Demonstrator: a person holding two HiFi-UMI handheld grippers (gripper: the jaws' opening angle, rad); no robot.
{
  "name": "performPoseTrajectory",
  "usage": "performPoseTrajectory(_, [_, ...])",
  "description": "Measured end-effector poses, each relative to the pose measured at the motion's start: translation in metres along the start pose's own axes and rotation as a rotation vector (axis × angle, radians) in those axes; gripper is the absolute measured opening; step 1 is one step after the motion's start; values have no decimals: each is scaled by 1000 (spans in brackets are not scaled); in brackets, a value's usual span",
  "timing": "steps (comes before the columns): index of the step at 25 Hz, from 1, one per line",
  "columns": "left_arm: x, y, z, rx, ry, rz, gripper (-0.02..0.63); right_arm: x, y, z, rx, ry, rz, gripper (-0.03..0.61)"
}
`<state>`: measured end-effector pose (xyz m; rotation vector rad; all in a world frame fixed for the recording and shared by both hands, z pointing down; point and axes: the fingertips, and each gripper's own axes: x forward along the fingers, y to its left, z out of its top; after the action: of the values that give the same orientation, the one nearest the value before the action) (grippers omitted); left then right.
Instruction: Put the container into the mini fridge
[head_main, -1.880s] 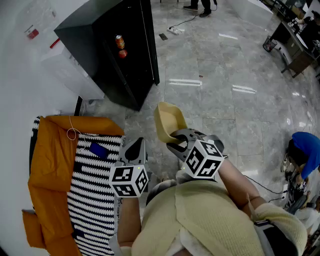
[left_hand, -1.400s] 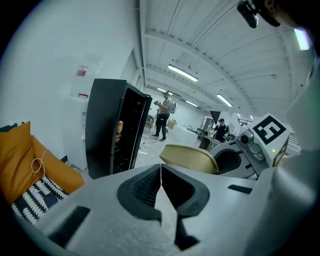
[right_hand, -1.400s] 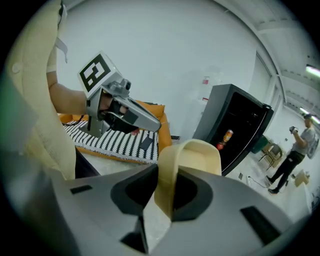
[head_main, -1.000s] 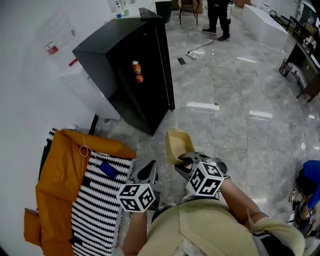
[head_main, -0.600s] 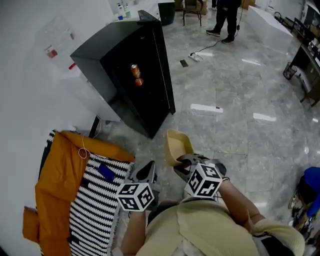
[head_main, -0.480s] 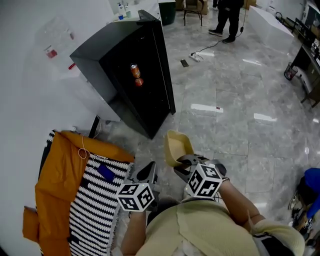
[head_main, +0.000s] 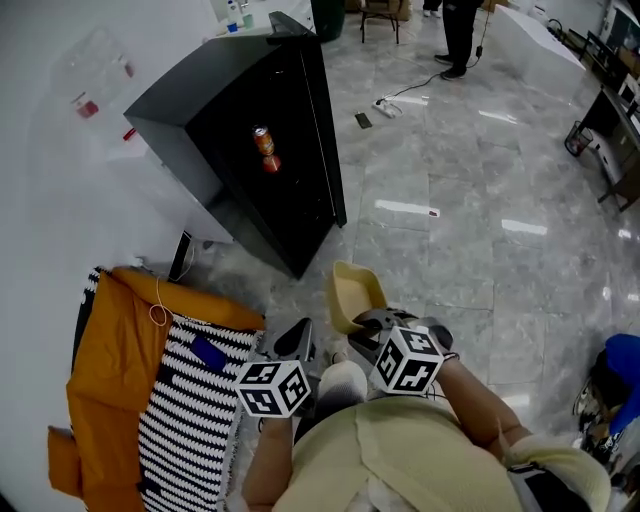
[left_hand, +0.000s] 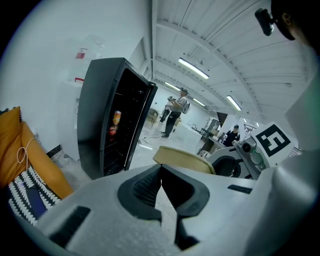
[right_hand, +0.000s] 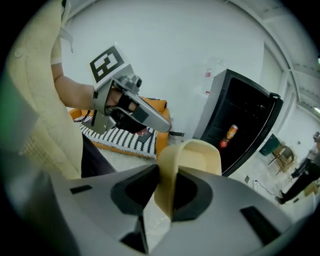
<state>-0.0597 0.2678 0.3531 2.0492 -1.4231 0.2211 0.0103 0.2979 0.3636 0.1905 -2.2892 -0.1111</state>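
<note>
The cream container (head_main: 352, 293) is held up by its rim in my right gripper (head_main: 362, 322), whose jaws are shut on its wall (right_hand: 168, 186). The black mini fridge (head_main: 240, 130) stands ahead on the floor with its door open; a can (head_main: 263, 142) and a red item sit on a shelf inside. My left gripper (head_main: 291, 345) is beside the right one, jaws shut (left_hand: 160, 175) and holding nothing. The container (left_hand: 184, 160) shows past the left jaws, and the fridge (left_hand: 112, 135) lies further off to the left.
An orange cover (head_main: 115, 340) and a black-and-white striped cloth (head_main: 185, 420) lie to my left. The fridge stands against a white wall (head_main: 60, 120). Grey tiled floor (head_main: 460, 230) spreads to the right. People stand far off (head_main: 455, 25); a cable lies near them.
The view has shifted a little: the fridge sits slightly further left and the orange cover lower. A pale knee now shows between the grippers. Both grippers keep their grip and pose.
</note>
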Motion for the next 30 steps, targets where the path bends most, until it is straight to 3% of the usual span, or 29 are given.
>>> performPoseTrajectory(11, [53,35,37,1,34,-48,23,33,-52,7,12,66,19,86])
performPoseTrajectory(30, [106,95,62,23,104,-97,23,87,-104,21,50,154,49,86])
